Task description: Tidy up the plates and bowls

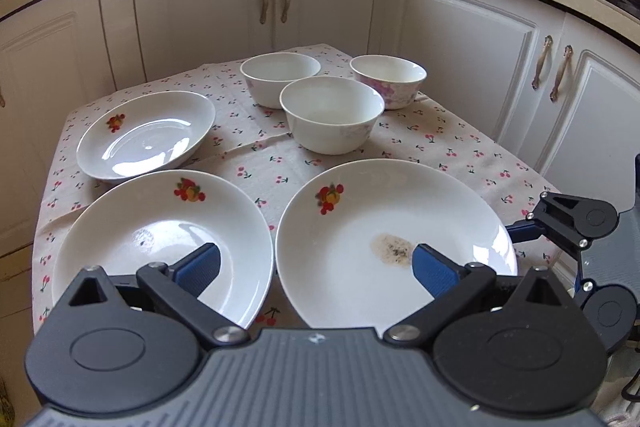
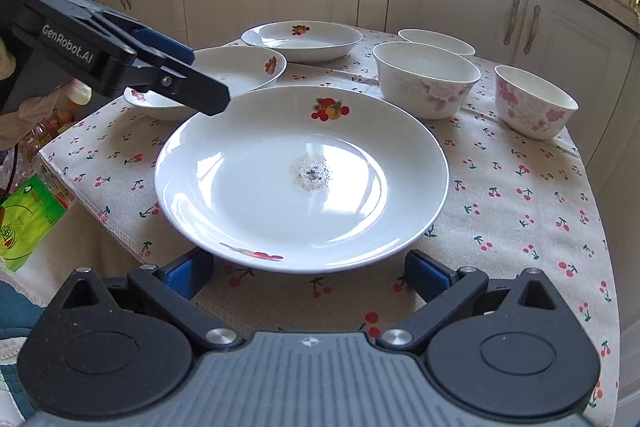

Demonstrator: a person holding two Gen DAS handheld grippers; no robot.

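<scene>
Both hand-held grippers stood apart and empty: right hand-held gripper (image 2: 310, 277) at the stained plate's (image 2: 280, 195) six o'clock rim, left hand-held gripper (image 1: 314, 269) above it. Bowls (image 2: 428, 79) sat at one o'clock. Approach seemingly needs a low, level rim grasp.

The left gripper (image 1: 316, 269) is spread wide, its two blue-padded fingers (image 1: 200, 265) well apart and pointing forward and slightly down, nothing between them. The right gripper (image 2: 310, 273) is likewise spread wide with nothing held, blue pads (image 2: 428, 277) facing each other across the gap. In the right wrist view, the left gripper reaches in from the upper left, angled downward
</scene>
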